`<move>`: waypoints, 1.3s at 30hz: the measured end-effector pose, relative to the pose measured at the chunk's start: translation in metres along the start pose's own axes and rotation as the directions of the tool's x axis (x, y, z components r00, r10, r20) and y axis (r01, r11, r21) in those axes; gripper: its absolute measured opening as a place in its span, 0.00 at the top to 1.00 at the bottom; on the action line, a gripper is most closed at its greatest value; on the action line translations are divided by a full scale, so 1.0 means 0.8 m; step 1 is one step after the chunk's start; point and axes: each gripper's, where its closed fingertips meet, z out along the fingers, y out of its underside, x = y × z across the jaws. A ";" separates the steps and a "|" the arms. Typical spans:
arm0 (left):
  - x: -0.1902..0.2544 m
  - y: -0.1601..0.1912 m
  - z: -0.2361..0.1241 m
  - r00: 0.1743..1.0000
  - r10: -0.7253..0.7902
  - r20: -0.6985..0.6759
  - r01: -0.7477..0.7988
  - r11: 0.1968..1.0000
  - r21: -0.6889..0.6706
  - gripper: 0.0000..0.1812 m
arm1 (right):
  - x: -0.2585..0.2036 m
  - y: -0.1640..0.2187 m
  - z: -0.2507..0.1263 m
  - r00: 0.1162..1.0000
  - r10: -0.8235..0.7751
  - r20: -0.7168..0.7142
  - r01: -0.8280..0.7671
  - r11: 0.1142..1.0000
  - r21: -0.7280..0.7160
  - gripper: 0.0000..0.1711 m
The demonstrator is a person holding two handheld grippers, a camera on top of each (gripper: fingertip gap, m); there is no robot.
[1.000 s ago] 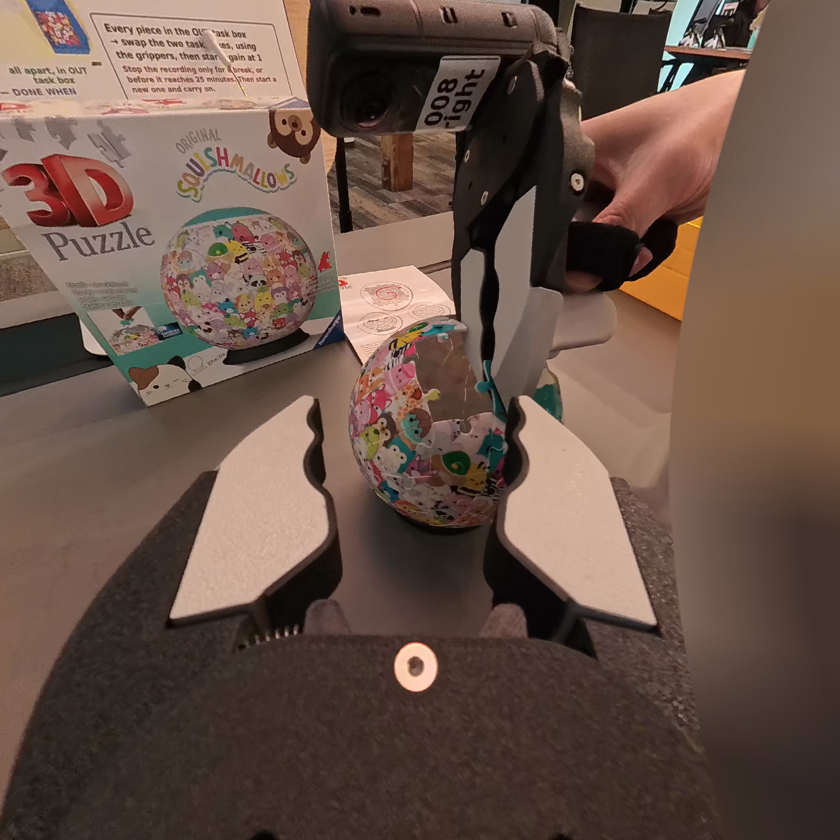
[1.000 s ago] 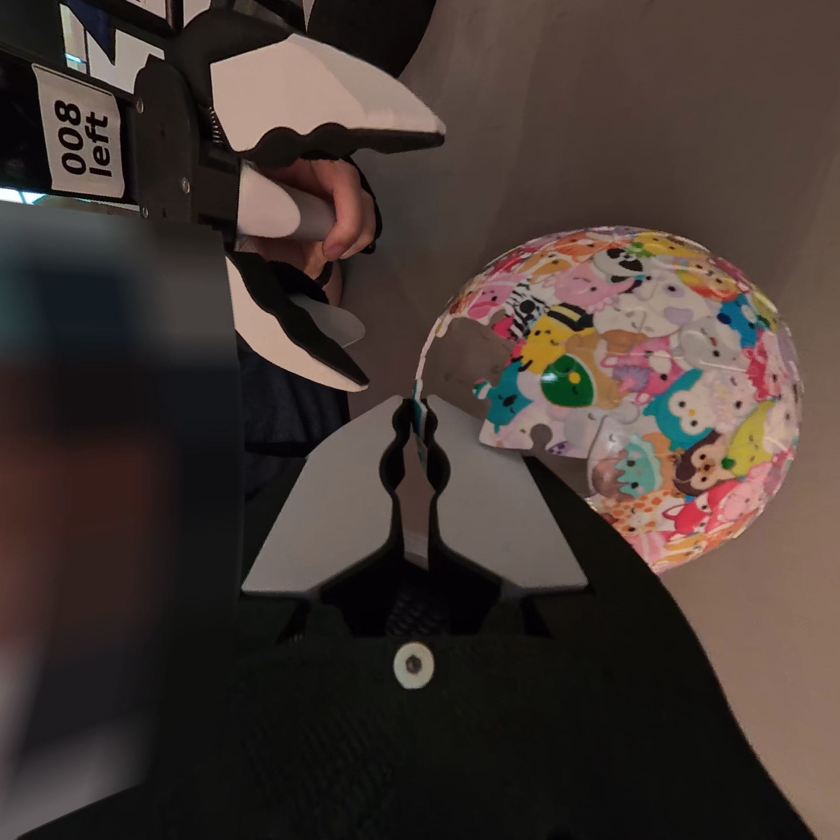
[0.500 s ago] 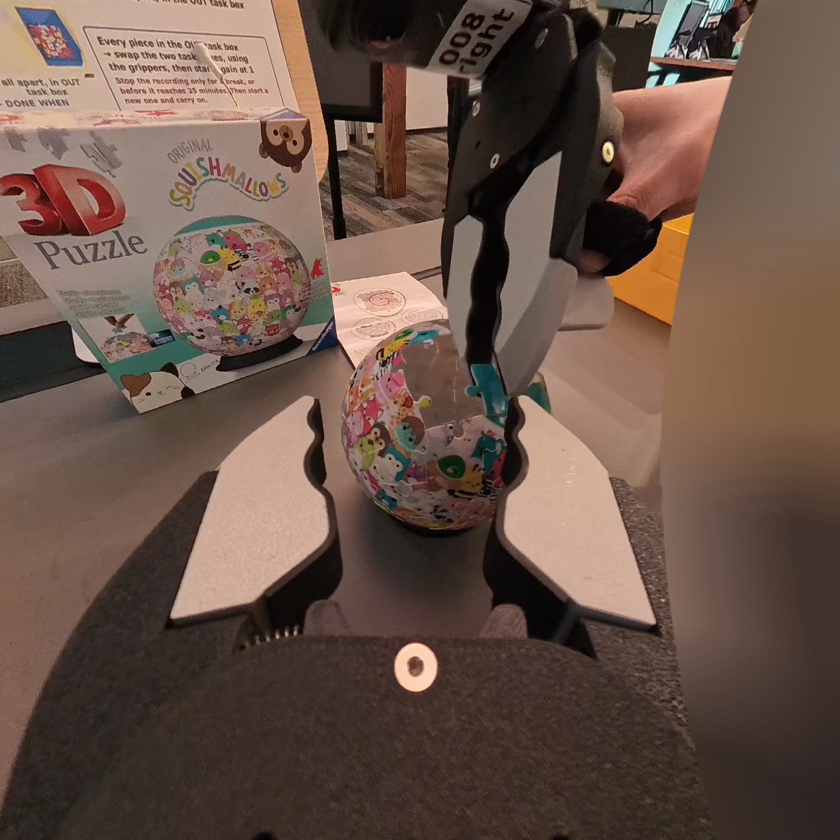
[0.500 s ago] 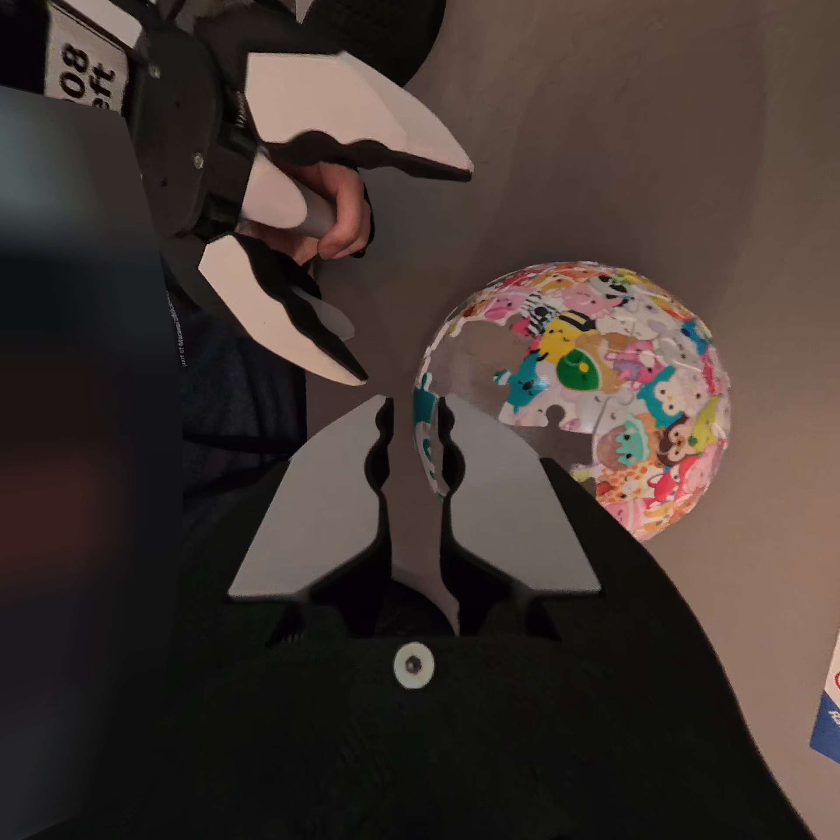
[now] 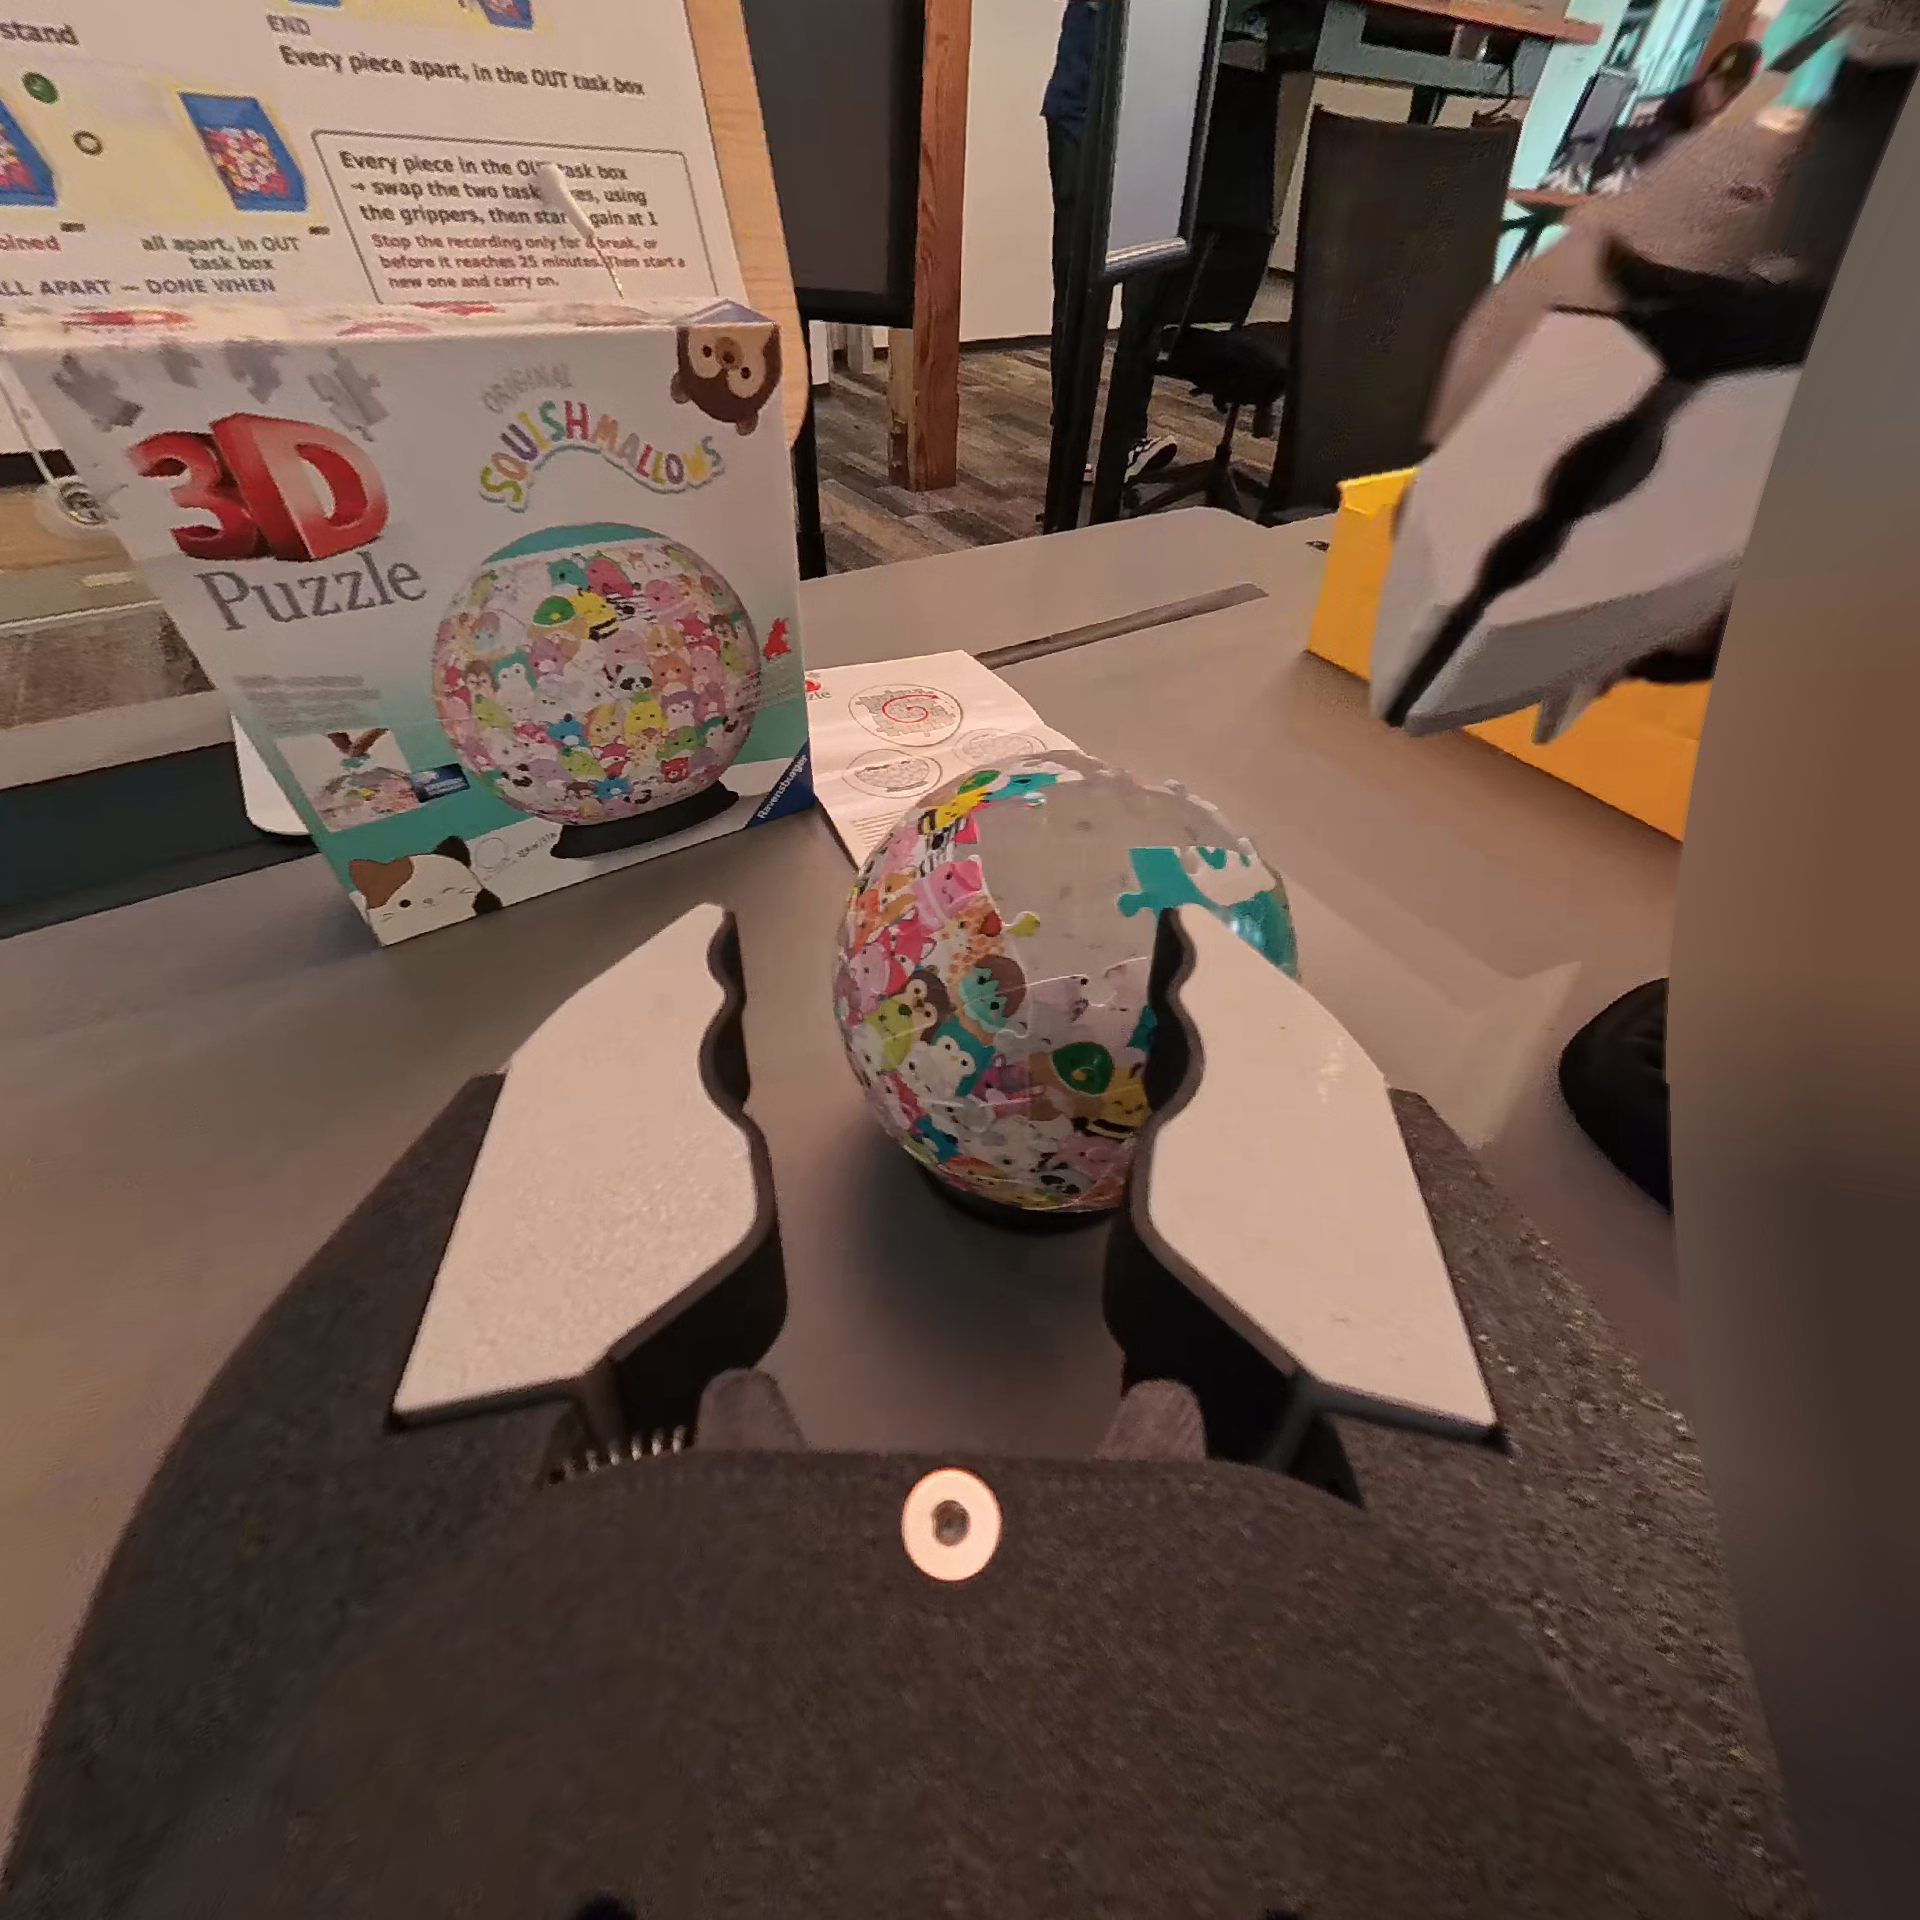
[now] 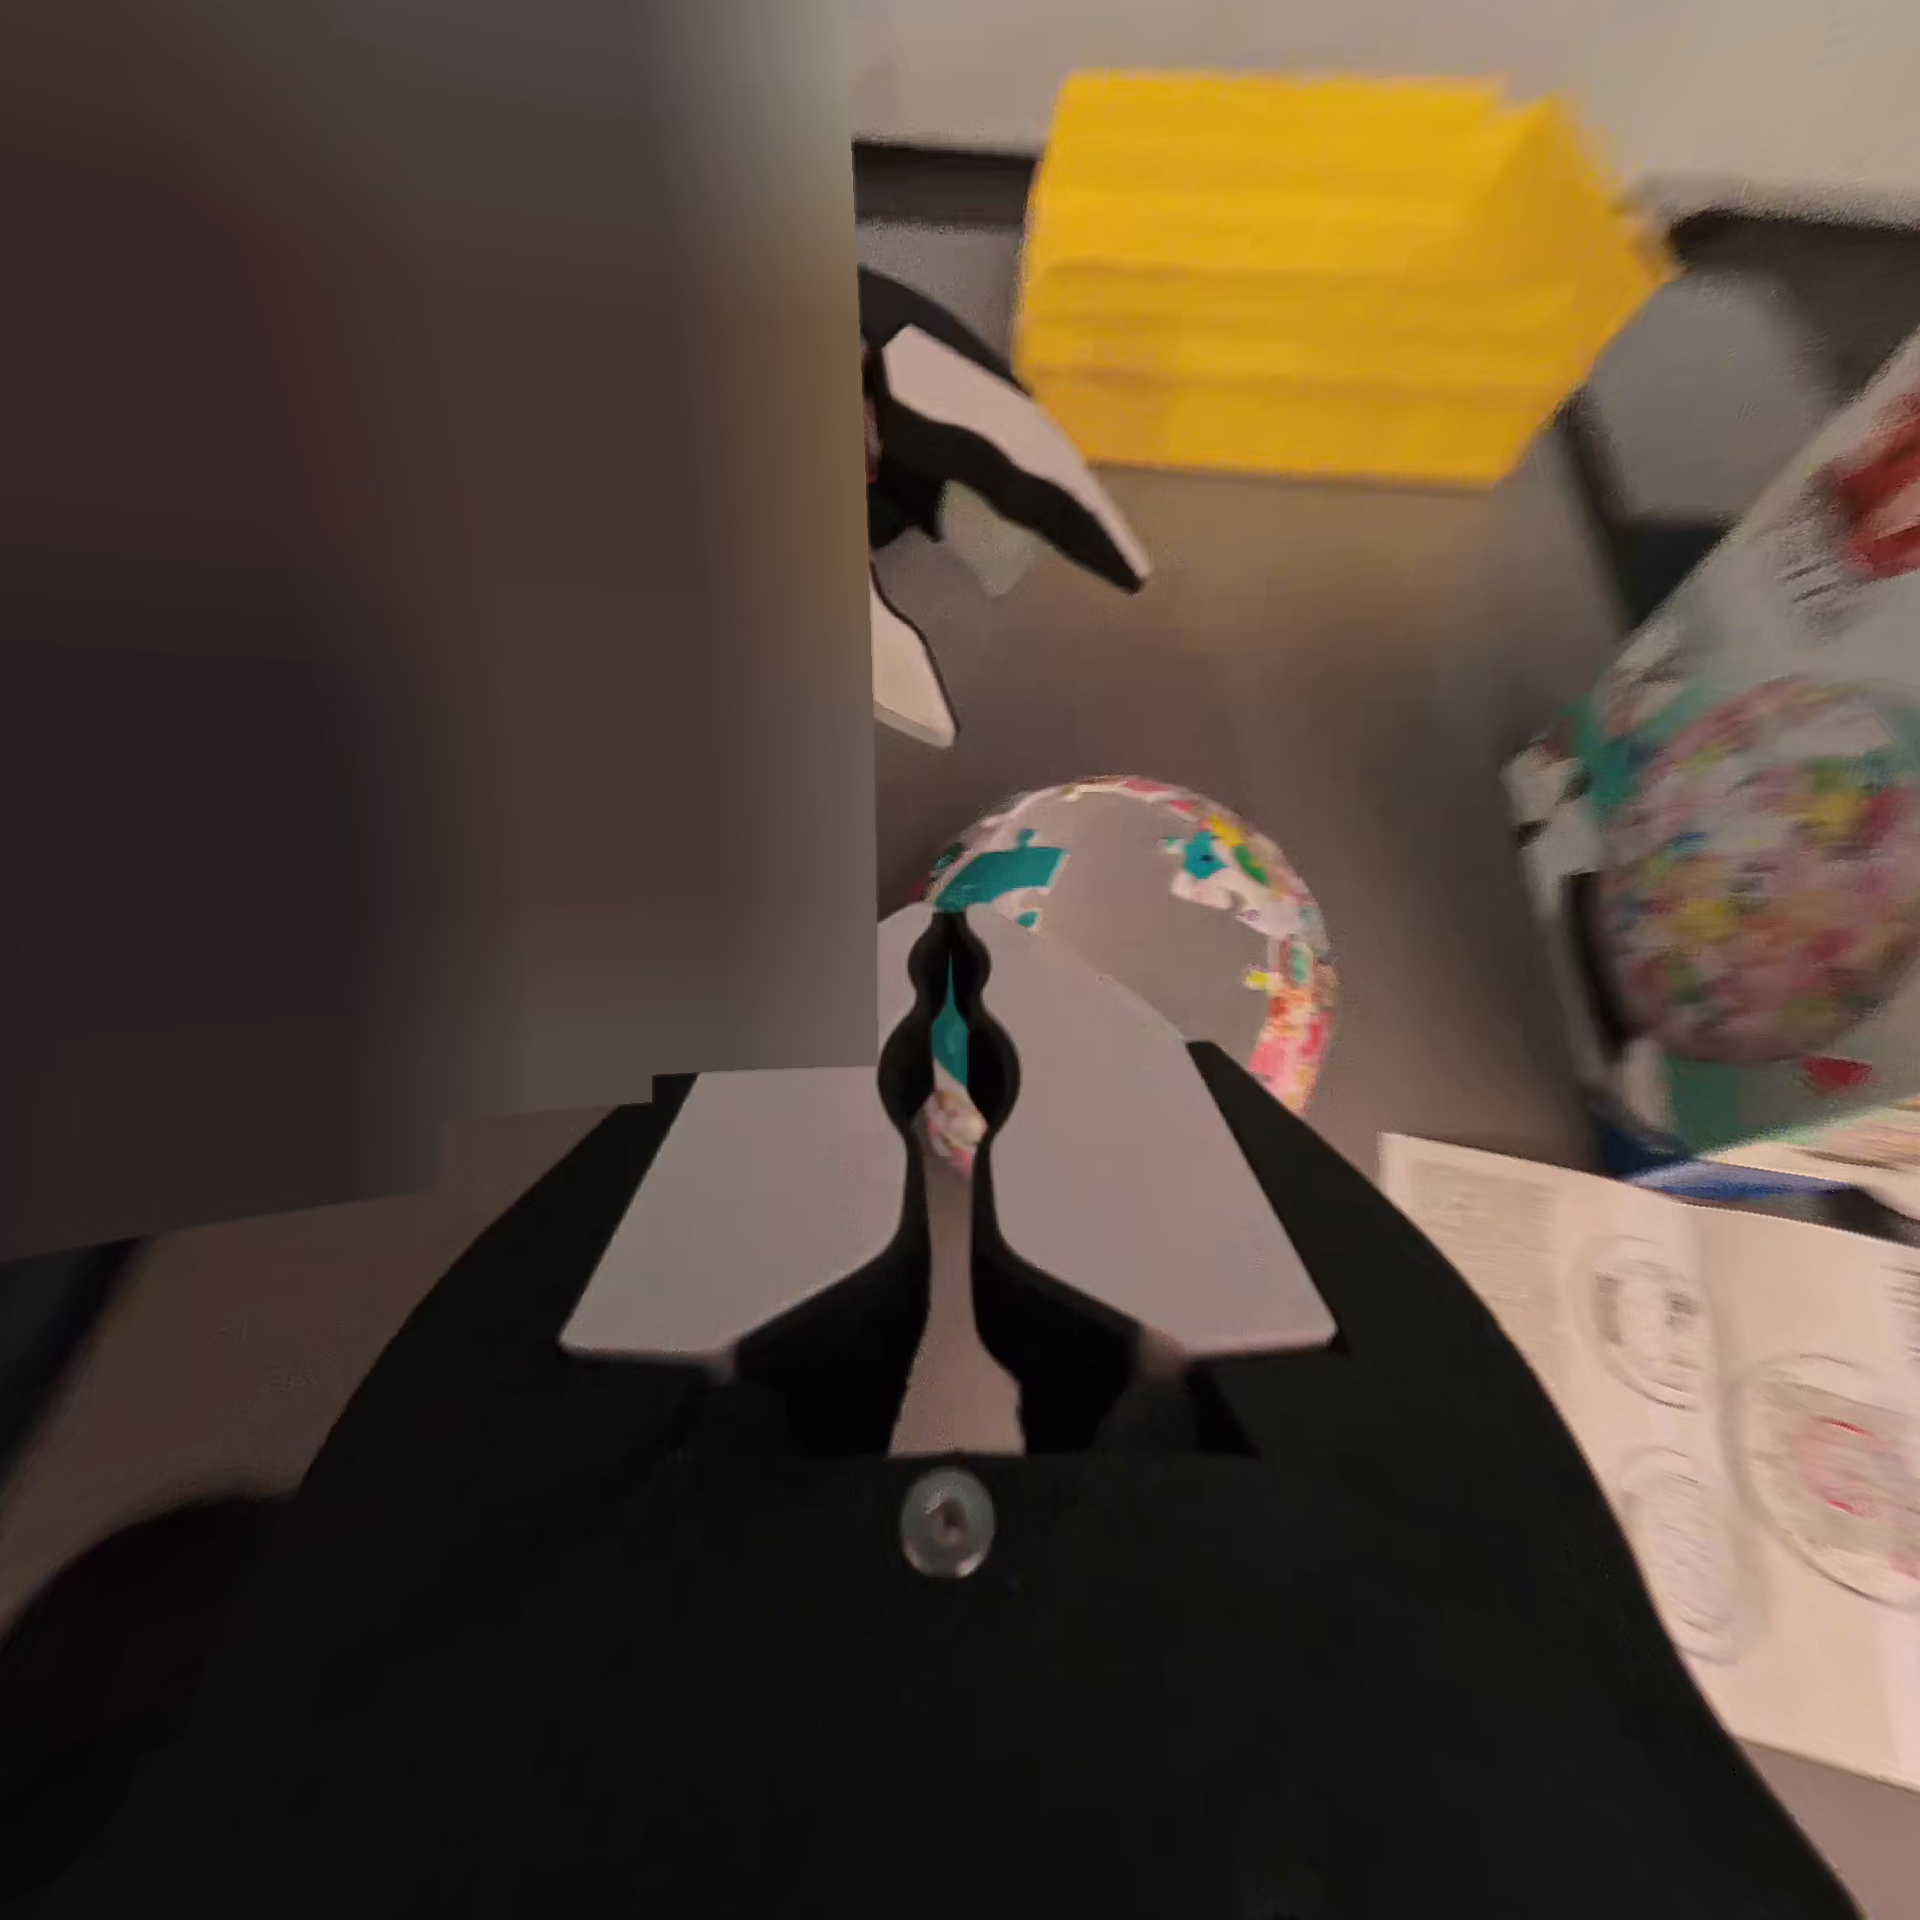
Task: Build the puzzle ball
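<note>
Puzzle ball (image 5: 1023, 997) w/ gap, left gripper (image 5: 940, 1018) wide, right gripper (image 6: 948, 935) closed empty, box (image 5: 457, 613) behind

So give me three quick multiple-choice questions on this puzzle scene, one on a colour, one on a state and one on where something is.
1. The bin at the table's edge is:
A red
B blue
C yellow

2. The left hand-held gripper is:
A open and empty
B shut and empty
C shut on the bin's rim

3. The puzzle ball sits:
A inside the bin
B on a dark stand on the table
C clamped in the left hand-held gripper

Answers:
1 C: both views show a bright yellow bin.
2 A: its fingers stand wide apart with nothing between the pads.
3 B: the dark stand shows under the ball, just beyond the fingers, which do not clamp it.
</note>
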 end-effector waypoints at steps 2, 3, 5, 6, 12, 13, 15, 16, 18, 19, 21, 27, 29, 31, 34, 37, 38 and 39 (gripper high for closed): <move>-0.006 0.005 0.002 1.000 0.000 0.014 0.000 1.000 -0.025 0.59 | -0.005 0.008 0.000 0.987 -0.092 -0.135 0.098 0.994 0.043 1.00; -0.009 0.009 0.003 1.000 -0.002 0.025 0.003 0.999 -0.038 0.59 | -0.009 0.013 0.003 0.978 -0.114 -0.174 0.125 0.991 0.050 1.00; -0.015 0.014 0.003 0.999 -0.013 0.035 0.014 0.999 -0.050 0.59 | -0.015 0.025 0.010 0.970 -0.097 -0.224 0.111 0.992 0.053 1.00; -0.018 0.015 0.003 0.999 -0.022 0.035 0.024 0.999 -0.047 0.59 | -0.021 0.029 0.016 0.975 -0.069 -0.211 0.086 0.993 0.075 1.00; -0.021 0.022 0.003 0.999 -0.048 0.001 0.048 0.996 -0.075 0.59 | -0.020 0.059 0.024 0.943 -0.040 -0.330 0.072 0.994 0.083 1.00; -0.025 0.026 0.003 0.999 -0.044 0.015 0.045 0.995 -0.090 0.58 | -0.021 0.065 0.027 0.944 -0.025 -0.330 0.052 0.996 0.072 1.00; -0.034 0.027 0.002 0.999 -0.037 0.036 0.041 0.995 -0.091 0.59 | -0.020 0.076 0.032 0.940 0.020 -0.341 0.005 0.997 0.071 0.99; -0.037 0.024 0.001 0.998 -0.043 0.039 0.046 0.995 -0.087 0.59 | -0.020 0.079 0.034 0.939 0.039 -0.341 -0.012 0.997 0.080 1.00; -0.045 0.018 0.001 0.998 -0.054 0.031 0.056 0.995 -0.079 0.60 | -0.020 0.087 0.038 0.937 0.062 -0.343 -0.040 0.997 0.070 0.99; -0.049 0.016 0.001 0.998 -0.052 0.029 0.054 0.995 -0.080 0.61 | -0.019 0.089 0.038 0.931 0.060 -0.359 -0.040 0.997 0.064 0.99; -0.061 0.016 0.005 0.999 -0.042 0.025 0.045 0.994 -0.104 0.61 | -0.015 0.092 0.037 0.921 0.054 -0.385 -0.036 0.998 0.055 0.99; -0.086 0.030 0.026 0.997 -0.063 -0.043 0.055 0.984 -0.168 0.61 | -0.004 0.098 0.031 0.904 0.097 -0.417 -0.078 0.995 0.063 0.99; -0.095 0.038 0.035 0.996 -0.070 -0.053 0.058 0.979 -0.195 0.61 | 0.000 0.099 0.028 0.901 0.106 -0.421 -0.086 0.994 0.065 0.99; -0.098 0.048 0.042 0.994 -0.084 -0.075 0.064 0.970 -0.234 0.61 | 0.005 0.101 0.024 0.891 0.111 -0.440 -0.096 0.994 0.058 0.99; -0.093 0.054 0.050 0.988 -0.102 -0.118 0.071 0.967 -0.246 0.61 | 0.010 0.105 0.023 0.891 0.132 -0.435 -0.125 0.991 0.045 0.99; -0.085 0.058 0.054 0.983 -0.097 -0.156 0.056 0.968 -0.246 0.62 | 0.016 0.106 0.021 0.886 0.141 -0.441 -0.134 0.990 0.047 0.99; -0.083 0.060 0.055 0.982 -0.094 -0.163 0.051 0.967 -0.251 0.62 | 0.018 0.107 0.020 0.882 0.148 -0.448 -0.144 0.989 0.045 0.98; -0.081 0.062 0.057 0.982 -0.091 -0.167 0.046 0.966 -0.256 0.62 | 0.016 0.109 0.019 0.882 0.163 -0.443 -0.159 0.986 0.046 0.95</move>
